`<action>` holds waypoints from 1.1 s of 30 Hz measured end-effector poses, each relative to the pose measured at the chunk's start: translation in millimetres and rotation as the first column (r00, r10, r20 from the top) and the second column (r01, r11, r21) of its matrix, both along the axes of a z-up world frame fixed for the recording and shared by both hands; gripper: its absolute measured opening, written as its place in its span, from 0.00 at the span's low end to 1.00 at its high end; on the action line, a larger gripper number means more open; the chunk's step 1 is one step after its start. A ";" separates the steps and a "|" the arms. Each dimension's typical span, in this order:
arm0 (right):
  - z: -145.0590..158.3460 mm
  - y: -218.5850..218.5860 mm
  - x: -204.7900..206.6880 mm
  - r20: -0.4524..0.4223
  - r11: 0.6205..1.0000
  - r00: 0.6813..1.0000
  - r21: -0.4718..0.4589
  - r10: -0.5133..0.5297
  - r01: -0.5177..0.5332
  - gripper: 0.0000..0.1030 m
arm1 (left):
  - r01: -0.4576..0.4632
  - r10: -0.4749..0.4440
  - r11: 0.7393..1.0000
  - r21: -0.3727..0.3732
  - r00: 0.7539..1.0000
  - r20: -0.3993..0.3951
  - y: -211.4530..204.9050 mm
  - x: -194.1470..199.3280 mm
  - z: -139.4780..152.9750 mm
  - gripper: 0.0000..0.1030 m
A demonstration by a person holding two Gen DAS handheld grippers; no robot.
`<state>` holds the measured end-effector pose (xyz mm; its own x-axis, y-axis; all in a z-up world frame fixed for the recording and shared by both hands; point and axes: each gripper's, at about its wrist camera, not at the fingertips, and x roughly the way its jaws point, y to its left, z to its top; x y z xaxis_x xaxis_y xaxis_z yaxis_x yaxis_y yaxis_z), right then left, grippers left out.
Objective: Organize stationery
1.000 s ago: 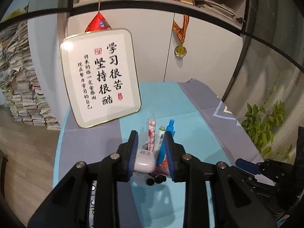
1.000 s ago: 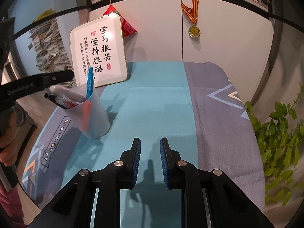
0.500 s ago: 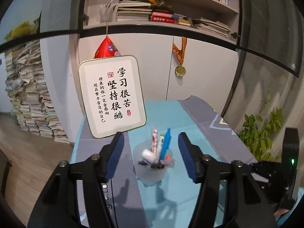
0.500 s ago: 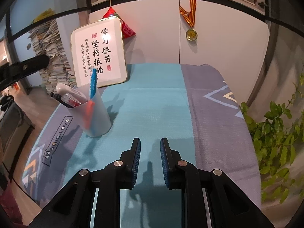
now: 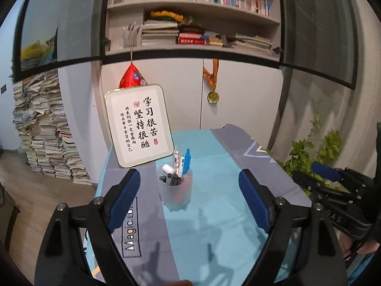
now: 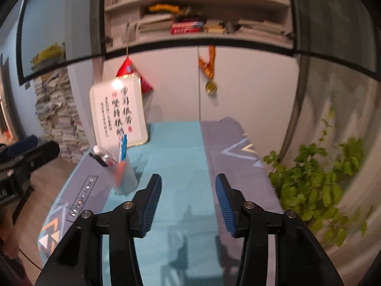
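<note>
**Pen cup stands loaded on the worktop, both tools open and empty**

The frosted pen cup (image 5: 176,194) stands upright on the teal strip of the cloth-covered worktop (image 5: 214,233), in front of the framed calligraphy board (image 5: 140,125). The left wrist view looks into it sharply: a blue pen (image 5: 186,160), a patterned pink-and-white pen (image 5: 176,158), a white-capped marker (image 5: 168,170) and dark pen ends lean together inside. The left tool (image 5: 189,200) has just been opening; its jaws now stand wide, the cup seen between them but farther off, touching neither pad.

The right wrist view is motion-blurred and shows the cup (image 6: 126,176) from the side, off to the left of the right tool (image 6: 188,205). That tool's jaws have also just been opening, now about halfway apart, with only bare cloth between them.

Each view catches the other tool at its edge: the right one (image 5: 326,172) beside a leafy plant (image 5: 309,152), the left one (image 6: 26,149) near a stack of papers (image 6: 57,116).
</note>
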<state>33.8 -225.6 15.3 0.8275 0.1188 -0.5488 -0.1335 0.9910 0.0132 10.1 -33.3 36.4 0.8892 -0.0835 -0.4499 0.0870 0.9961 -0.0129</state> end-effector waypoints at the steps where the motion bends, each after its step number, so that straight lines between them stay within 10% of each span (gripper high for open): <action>1: 4.1 -0.4 -7.0 0.015 1.000 1.000 0.000 -0.007 0.007 0.53 | -0.005 0.005 1.000 0.005 1.000 0.006 -1.8 -6.0 1.5 0.89; 16: 86.9 -15.8 -112.2 0.302 0.990 0.944 0.079 -0.132 0.113 0.70 | -0.003 0.002 1.000 0.007 0.983 0.182 -34.0 -87.8 44.7 0.99; 33: 85.8 -31.9 -121.2 0.317 0.989 0.939 0.099 -0.132 0.105 0.70 | -0.017 0.007 0.999 0.044 0.977 0.215 -53.3 -98.1 48.5 0.99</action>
